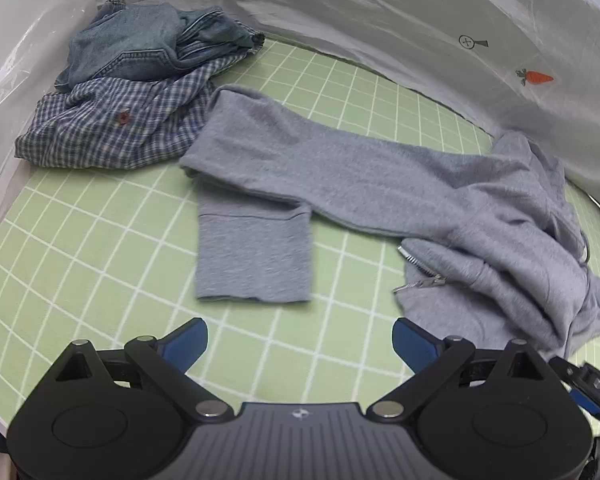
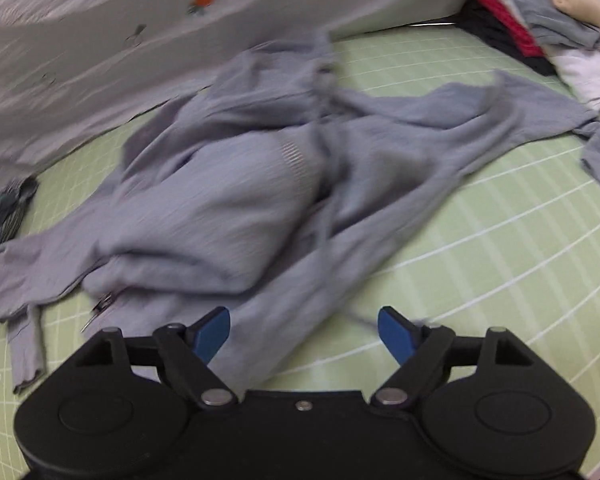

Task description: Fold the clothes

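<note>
Left gripper (image 1: 300, 340): blue-tipped fingers (image 1: 188, 340) spread wide, nothing between them, hovering over the light green cutting mat with white grid lines (image 1: 100, 248). Right gripper (image 2: 304, 332): blue fingers (image 2: 214, 332) also wide apart, holding nothing; crumpled cloth runs under the gap, cannot tell if it touches. The grey zip-up hooded sweatshirt (image 1: 380, 184) lies unfolded on the mat. In the left view one sleeve stretches leftward and doubles back so its cuff (image 1: 256, 256) points toward the gripper; the body is bunched at the right with the metal zipper pull (image 1: 420, 280) exposed. In the right view the sweatshirt (image 2: 240, 200) is a rumpled heap across mid-mat, frame is motion-blurred so details are soft. Far left of the mat: a blue-and-white plaid shirt (image 1: 112, 128) with a blue denim garment (image 1: 140, 44) piled on it, just beside the sleeve. White sheet with carrot print (image 1: 440, 8) backs the mat. Right view, far right corner: a pile of mixed clothes, red, grey, beige, white (image 2: 560, 20).
</note>
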Available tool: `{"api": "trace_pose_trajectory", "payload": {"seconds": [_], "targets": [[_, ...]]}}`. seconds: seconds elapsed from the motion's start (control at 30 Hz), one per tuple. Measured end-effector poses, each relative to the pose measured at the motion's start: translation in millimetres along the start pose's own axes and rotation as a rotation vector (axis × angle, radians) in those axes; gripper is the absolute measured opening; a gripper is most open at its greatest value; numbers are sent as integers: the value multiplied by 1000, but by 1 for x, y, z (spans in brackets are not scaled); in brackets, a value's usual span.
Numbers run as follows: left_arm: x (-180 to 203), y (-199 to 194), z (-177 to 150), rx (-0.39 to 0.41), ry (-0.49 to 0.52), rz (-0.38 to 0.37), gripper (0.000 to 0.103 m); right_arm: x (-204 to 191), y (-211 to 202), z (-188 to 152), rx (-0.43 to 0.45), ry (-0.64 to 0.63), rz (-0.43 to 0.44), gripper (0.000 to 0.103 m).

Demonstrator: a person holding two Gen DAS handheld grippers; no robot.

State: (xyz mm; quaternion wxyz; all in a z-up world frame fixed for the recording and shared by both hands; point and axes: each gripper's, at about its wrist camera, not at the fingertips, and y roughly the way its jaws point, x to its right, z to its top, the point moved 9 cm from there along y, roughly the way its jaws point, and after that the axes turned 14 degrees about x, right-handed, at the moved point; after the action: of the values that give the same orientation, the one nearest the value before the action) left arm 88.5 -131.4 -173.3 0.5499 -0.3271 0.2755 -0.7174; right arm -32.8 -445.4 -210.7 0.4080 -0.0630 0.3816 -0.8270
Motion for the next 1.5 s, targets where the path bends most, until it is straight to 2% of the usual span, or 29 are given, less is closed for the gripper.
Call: {"api": "trace_pose_trajectory", "payload": {"seconds": [0.1,0.23,0.3,0.33,0.37,0.4,0.43,0.53,0.63,0.77,0.87,0.93,1.03,1.1,1.17,1.3,1.37,1.5], "targets": [[-15,-10,1,9,37,-21,98,-26,2,-15,-14,28,14,82],[-35,-19,5,29,60,-17,98,-38,10,-29,-27,55,-34,79],[-41,-24,6,35,58,-8,98,-42,10,-32,-21,68,-10,55],[-42,-25,6,35,52,-7,98,-42,8,-31,-9,50,1,36],[-41,-26,5,34,45,-9,98,-43,6,-29,3,30,11,27],[-40,-27,3,33,37,-10,98,-43,4,-28,16,10,21,22],[-39,-28,2,32,29,-11,98,-39,-1,-24,27,-1,30,8],[-21,-26,-4,20,-2,-24,98,-24,-18,-11,62,-37,67,8],[6,-23,-12,8,-20,-47,98,2,-44,3,110,-141,42,8],[56,-18,-26,-11,-12,-84,98,68,-69,19,144,-128,-60,8],[94,-12,-39,-30,13,-109,98,130,-75,26,148,-94,-171,8],[114,-9,-47,-39,24,-114,98,162,-75,27,137,-58,-203,8],[140,-6,-55,-36,-2,-122,98,188,-73,28,119,-36,-183,8],[151,-4,-56,-25,-24,-114,98,194,-70,29,101,-41,-140,10],[160,-3,-56,-16,-42,-105,97,196,-64,30,73,-43,-107,14],[167,2,-53,-3,-86,-82,97,201,-55,42,77,-66,-81,35],[166,5,-50,2,-126,-82,95,204,-48,50,84,-38,-66,45],[162,22,-42,-21,-223,-96,90,205,-31,61,68,3,-50,52]]}}
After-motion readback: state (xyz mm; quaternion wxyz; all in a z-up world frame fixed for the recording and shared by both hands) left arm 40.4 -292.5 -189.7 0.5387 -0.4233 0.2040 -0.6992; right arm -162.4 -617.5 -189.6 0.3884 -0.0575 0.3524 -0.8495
